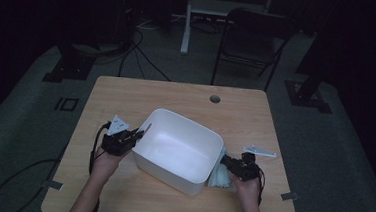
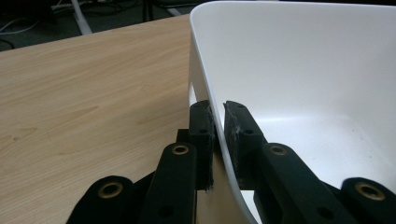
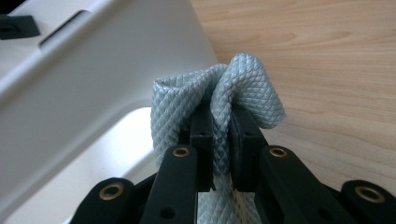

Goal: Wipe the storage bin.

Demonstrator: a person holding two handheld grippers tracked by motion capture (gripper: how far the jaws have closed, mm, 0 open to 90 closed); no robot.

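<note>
My left gripper [image 2: 215,109] has its black jaws clamped on the wall of the white tub [image 2: 299,70], one pad outside and one inside, with the thin rim pinched between them; my right gripper [image 3: 222,122] is closed tight on a fold of pale blue cloth [image 3: 243,81], which bulges above the pads in two rounded humps. The tub's plastic is smooth, glossy and thin-walled, with rounded corners; the cloth is soft, with a fine quilted diamond pattern; the table [image 1: 126,94] under both is light wood grain with a small round hole near its far edge.

In the high view my left gripper [image 1: 140,132] sits left of centre, pointing up and to the right onto the tub's left rim, forearm rising from the bottom edge; my right gripper [image 1: 224,161] sits lower right, pointing left towards the tub's right corner, wrist bent inward, the cloth [image 1: 219,177] bunched just beside the tub's outer wall on the table.

The tub [image 1: 180,148] stands at the frame's centre, mouth up, slightly tilted; its long axis runs from upper left to lower right.
</note>
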